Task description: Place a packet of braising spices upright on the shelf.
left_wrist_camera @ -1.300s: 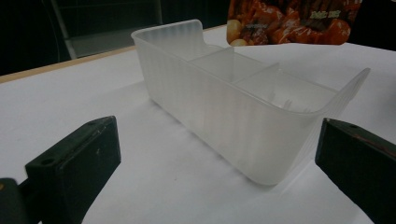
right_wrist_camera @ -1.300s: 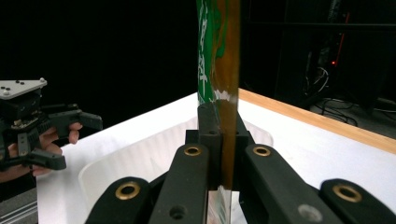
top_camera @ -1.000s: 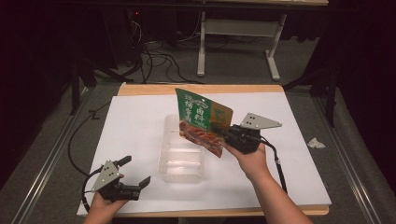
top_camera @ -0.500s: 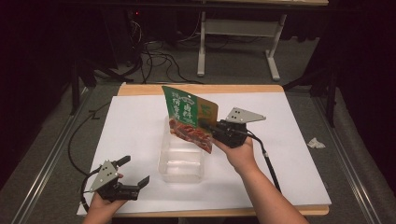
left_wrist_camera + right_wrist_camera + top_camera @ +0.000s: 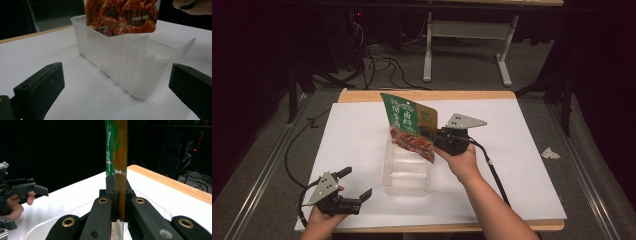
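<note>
Right gripper [image 5: 432, 136] is clamped on the snack pouch [image 5: 411, 125] hanging over the clear divided container [image 5: 406, 172] at table centre, left gripper [image 5: 357, 192] idles open at 7 o'clock, so I'd lower it straight, bottom edge first.

We see a wood-edged table [image 5: 362, 95] covered by a white sheet [image 5: 522, 145]. On the sheet sits a clear plastic tray [image 5: 406, 177], near the middle, its divider visible in left gripper view.
</note>
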`<state>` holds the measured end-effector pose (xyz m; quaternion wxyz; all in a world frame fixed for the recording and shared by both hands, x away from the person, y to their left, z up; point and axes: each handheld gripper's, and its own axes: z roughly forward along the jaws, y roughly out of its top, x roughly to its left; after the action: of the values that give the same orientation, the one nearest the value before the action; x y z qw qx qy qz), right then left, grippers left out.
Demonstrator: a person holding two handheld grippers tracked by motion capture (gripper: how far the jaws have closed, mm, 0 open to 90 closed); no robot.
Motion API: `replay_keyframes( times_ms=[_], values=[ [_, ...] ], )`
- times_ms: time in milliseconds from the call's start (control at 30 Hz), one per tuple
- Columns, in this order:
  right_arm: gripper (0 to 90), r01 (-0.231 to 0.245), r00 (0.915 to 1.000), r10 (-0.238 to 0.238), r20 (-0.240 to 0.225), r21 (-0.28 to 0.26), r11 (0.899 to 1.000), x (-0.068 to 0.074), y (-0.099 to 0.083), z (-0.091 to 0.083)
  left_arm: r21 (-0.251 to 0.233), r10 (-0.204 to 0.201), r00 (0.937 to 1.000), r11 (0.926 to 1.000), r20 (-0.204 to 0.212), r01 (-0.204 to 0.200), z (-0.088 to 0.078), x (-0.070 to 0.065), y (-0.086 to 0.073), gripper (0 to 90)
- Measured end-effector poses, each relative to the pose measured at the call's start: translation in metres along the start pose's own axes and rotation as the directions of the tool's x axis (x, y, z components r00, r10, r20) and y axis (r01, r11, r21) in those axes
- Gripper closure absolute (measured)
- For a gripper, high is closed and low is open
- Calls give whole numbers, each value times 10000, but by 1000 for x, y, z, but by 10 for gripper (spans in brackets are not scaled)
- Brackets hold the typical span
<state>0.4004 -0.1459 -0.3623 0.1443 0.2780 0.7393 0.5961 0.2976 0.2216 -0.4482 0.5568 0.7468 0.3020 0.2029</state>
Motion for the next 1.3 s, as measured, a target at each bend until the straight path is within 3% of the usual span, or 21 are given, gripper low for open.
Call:
replay_keyframes(
  times_ms=[500, 767, 1000, 1300],
  values=[
    [900, -481, 9986, 482, 196, -68, 9988, -2, -7, 13, 7, 9, 10000, 10000, 0, -9, 0, 0, 0, 7],
    [900, -419, 9991, 418, 115, 126, 9990, 1, -12, 10, -8, 27, 10000, 10000, -20, -27, -1, 0, 1, 7],
    [900, -1045, 9945, 1047, 89, -192, 9943, -5, -17, 13, 7, 50, 10000, 10000, -6, -50, 0, 0, 1, 7],
    [900, -1192, 9925, 1196, 263, -163, 9927, -4, -21, 22, -13, 46, 10000, 10000, -9, -46, 0, 0, 1, 7]
  ],
)
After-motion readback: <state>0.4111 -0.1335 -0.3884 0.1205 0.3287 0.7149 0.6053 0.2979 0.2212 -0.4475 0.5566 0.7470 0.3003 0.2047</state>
